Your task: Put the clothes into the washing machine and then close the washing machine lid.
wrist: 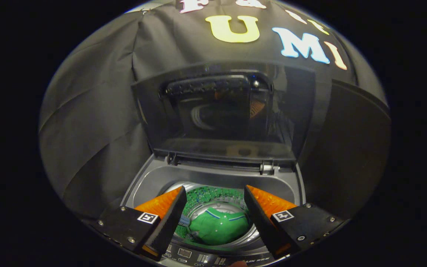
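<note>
A hand-held gripper [213,193] hangs above an open top-loading washing machine [150,178] in a cloth-walled booth, its two fingers [169,207] spread wide apart and holding nothing. Between and below the fingers lies a green garment [217,226] with blue trim, resting inside the round drum [252,233], whose inner wall reflects a speckled green. The garment sits low in the tub, well apart from both fingers, and none of it hangs over the drum's rim. The machine's dark, see-through lid [228,111] stands raised and tilted back beyond the fingers, hinged along the rear edge of the opening, where a small metal hinge piece [267,167] shows on the right. Between the fingers and the lid the grey rim of the opening is bare, leaving open room over the tub. The control panel [198,256] runs along the near edge, just under the gripper's body. Dark cloth [91,122] hangs close behind and to both sides of the machine, folding in near the lid's left and right edges. The gripper points slightly downward into the opening, level from side to side, centred over the drum.
</note>
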